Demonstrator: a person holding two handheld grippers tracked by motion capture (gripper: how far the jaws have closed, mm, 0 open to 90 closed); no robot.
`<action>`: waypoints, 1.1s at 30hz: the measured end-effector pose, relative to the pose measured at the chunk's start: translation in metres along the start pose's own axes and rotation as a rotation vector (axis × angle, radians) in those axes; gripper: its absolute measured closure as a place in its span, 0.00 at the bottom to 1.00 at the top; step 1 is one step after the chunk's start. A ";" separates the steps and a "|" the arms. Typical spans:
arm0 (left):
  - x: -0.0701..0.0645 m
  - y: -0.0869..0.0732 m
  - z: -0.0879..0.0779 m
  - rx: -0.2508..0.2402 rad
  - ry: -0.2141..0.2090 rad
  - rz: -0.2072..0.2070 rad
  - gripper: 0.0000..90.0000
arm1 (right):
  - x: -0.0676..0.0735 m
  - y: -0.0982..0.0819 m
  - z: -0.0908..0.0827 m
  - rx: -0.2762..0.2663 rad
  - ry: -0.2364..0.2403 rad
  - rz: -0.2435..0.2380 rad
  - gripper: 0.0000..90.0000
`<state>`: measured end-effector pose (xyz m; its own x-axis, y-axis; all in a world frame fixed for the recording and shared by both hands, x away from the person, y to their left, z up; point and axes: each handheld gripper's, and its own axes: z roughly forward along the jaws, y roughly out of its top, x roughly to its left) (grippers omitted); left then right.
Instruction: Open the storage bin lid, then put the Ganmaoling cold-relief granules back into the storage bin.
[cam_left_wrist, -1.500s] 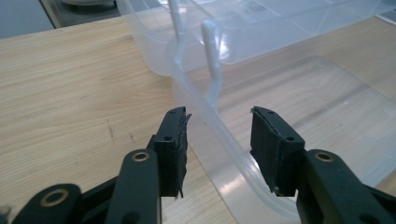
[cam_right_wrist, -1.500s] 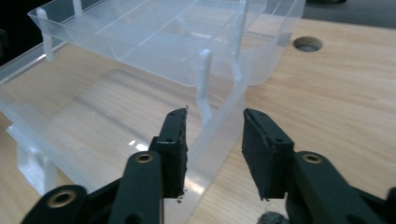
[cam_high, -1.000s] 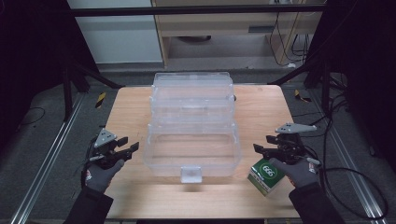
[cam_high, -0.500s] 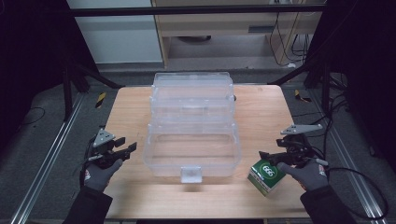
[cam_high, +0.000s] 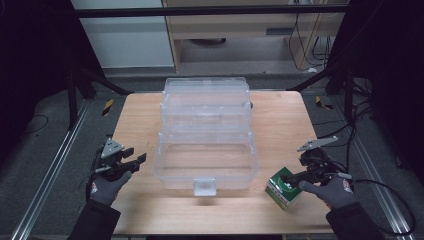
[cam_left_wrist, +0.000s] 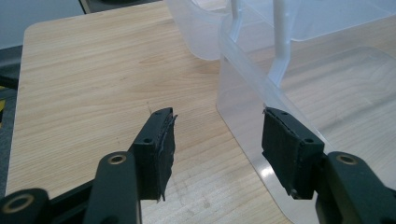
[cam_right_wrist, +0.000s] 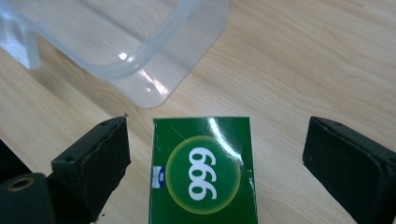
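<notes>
A clear plastic storage box (cam_high: 170, 172) with stepped trays stands open in the middle of the wooden table (cam_high: 135, 115). A green carton (cam_high: 282, 187) marked "999" (cam_right_wrist: 203, 172) lies by the box's front right corner. My right gripper (cam_high: 294, 177) straddles the carton. Its jaws have just been opening, and both pads stand clear of the carton's sides (cam_right_wrist: 217, 154). At the front left, my left gripper (cam_high: 140, 161) is open and holds nothing. In the left gripper view (cam_left_wrist: 217, 140) its right pad sits close to the clear box's wall (cam_left_wrist: 243, 107).
Bare wood lies to the left of the box and along the near edge. Metal rails (cam_high: 45, 175) run along both sides of the table. Cables (cam_high: 385, 190) trail off to the right.
The right hand has shifted slightly toward the table's near edge, with the green carton staying in place. The left hand has not moved.
</notes>
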<state>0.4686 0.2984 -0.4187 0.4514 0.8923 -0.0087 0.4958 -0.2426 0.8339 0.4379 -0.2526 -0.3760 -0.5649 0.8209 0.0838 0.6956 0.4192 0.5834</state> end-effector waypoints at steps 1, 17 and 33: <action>0.001 0.000 0.000 0.000 0.002 -0.001 0.48 | 0.000 -0.001 0.002 0.016 -0.004 -0.008 0.09; 0.000 -0.001 0.001 0.012 0.005 0.004 0.48 | 0.005 -0.007 0.019 0.117 -0.003 -0.021 0.05; 0.001 -0.002 0.002 0.016 0.006 0.006 0.48 | 0.007 -0.007 0.037 0.223 -0.023 -0.026 0.05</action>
<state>0.4694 0.2996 -0.4216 0.4496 0.8932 -0.0005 0.5052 -0.2539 0.8248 0.4459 -0.2355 -0.4098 -0.5759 0.8159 0.0511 0.7631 0.5141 0.3916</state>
